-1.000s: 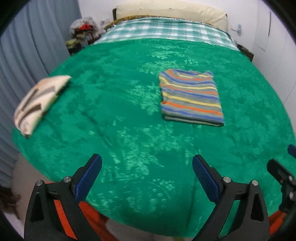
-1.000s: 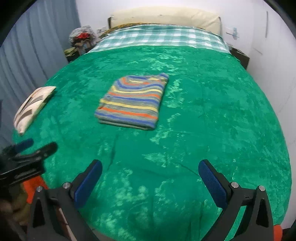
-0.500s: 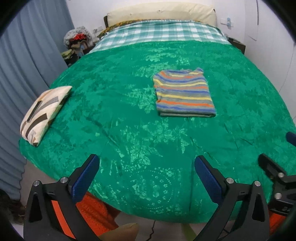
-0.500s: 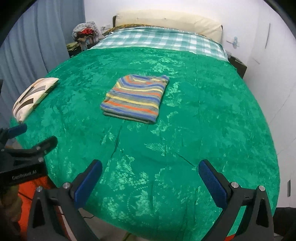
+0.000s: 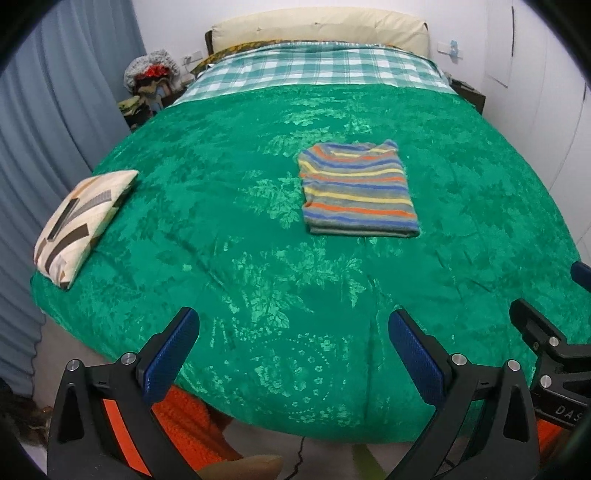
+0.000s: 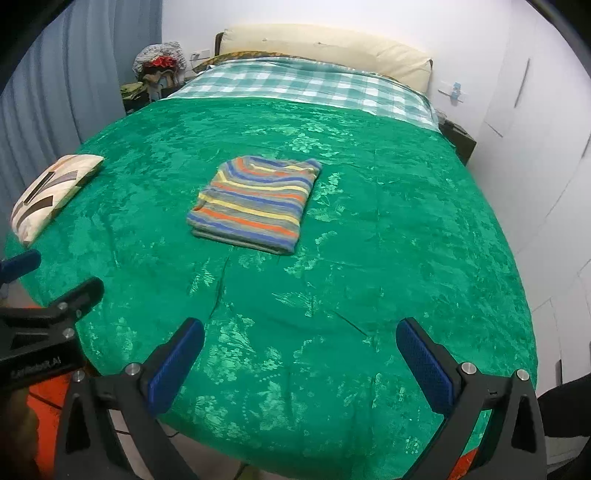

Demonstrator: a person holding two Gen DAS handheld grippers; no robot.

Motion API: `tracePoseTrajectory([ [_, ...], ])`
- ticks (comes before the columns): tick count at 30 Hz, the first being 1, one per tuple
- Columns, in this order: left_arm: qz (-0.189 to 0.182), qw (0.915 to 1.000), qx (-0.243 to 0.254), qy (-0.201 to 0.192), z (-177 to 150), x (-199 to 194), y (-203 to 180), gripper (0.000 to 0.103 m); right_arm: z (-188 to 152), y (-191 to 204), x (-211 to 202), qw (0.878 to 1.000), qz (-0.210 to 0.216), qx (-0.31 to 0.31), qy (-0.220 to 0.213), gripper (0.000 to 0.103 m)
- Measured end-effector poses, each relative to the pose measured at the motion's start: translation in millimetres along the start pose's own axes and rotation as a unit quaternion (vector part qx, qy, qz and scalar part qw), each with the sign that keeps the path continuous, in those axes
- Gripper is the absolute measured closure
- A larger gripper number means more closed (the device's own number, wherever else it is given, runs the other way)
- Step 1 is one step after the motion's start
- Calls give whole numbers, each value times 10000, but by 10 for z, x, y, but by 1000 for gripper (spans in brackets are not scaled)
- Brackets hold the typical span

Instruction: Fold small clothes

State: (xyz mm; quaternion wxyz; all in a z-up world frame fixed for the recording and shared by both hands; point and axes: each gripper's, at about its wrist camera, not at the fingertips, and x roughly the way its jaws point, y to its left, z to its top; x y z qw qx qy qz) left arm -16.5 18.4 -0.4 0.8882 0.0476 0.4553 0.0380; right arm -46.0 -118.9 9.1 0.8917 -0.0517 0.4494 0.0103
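A striped shirt [image 5: 356, 188], with blue, orange, yellow and grey bands, lies folded into a neat rectangle in the middle of the green bedspread [image 5: 258, 258]. It also shows in the right wrist view [image 6: 256, 203]. My left gripper [image 5: 291, 350] is open and empty, held back over the foot edge of the bed, well short of the shirt. My right gripper [image 6: 301, 360] is open and empty too, at the same distance. Each gripper shows at the edge of the other's view.
A folded cream patterned cloth [image 5: 83, 221] lies at the bed's left edge. A checked sheet [image 5: 314, 70] and cream pillow [image 5: 317, 31] are at the head. Blue curtains hang left, a white wall stands right. A pile of things [image 5: 147, 81] sits beside the headboard.
Both grippers have drawn back and up from the bed, so the shirt looks smaller and farther. The bed's foot edge and the floor have come into view. The shirt has not moved.
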Motion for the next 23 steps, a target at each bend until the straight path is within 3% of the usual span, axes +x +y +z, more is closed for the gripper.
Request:
tracePoseTrajectory([
  [16,16,10000,75,-6,-13,-7,-25,1,-81,9,26,9999,-19,-95,116,1],
  [23,-66,9993,174,-331,-40,-141,-92,1,-99,-23,29,10000,-15,-28,62,1],
])
